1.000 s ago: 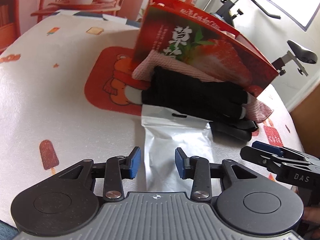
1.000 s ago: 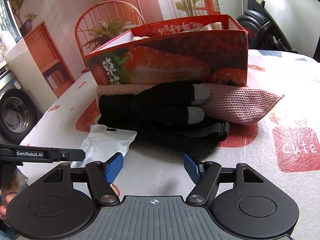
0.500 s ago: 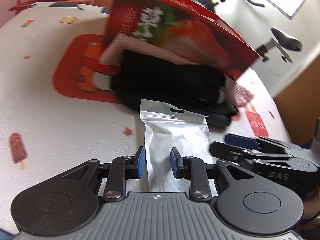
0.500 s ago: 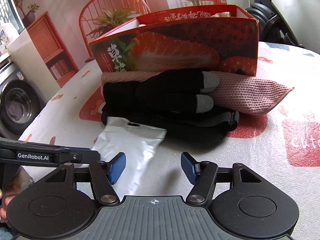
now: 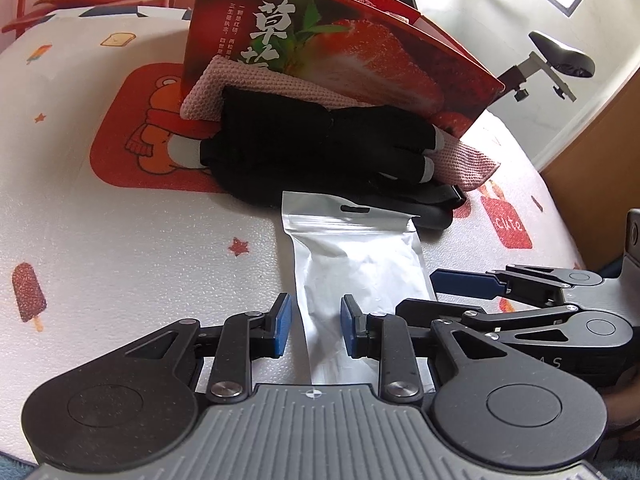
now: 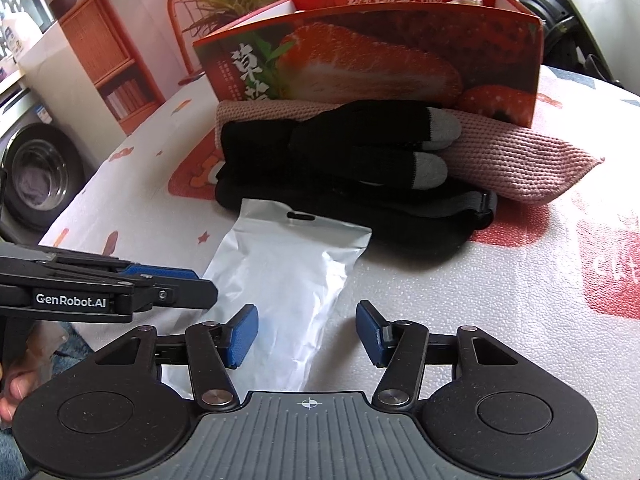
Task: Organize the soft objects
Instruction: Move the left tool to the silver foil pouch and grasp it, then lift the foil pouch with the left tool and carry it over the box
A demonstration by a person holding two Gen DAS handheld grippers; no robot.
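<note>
A silver zip pouch (image 5: 352, 264) lies flat on the table, its hang-hole end toward a pile of black gloves (image 5: 320, 148) on a pink knitted cloth (image 5: 464, 160). Behind them stands a red strawberry box (image 5: 340, 48). My left gripper (image 5: 314, 326) is open, its pads on either side of the pouch's near end. My right gripper (image 6: 306, 336) is open over the same end of the pouch (image 6: 288, 276). The gloves (image 6: 332, 152), cloth (image 6: 516, 160) and box (image 6: 380, 60) show in the right wrist view too.
The white table (image 5: 120, 232) has a red bear mat (image 5: 136, 132) under the pile. An exercise bike (image 5: 560, 60) stands beyond the far edge. A shelf (image 6: 104, 60) and a washing machine (image 6: 36, 176) stand left of the table. The two grippers sit close together.
Both grippers have moved forward to the pouch. The left jaws narrowed half a second ago and have widened again; the right gripper now has the pouch between its pads.
</note>
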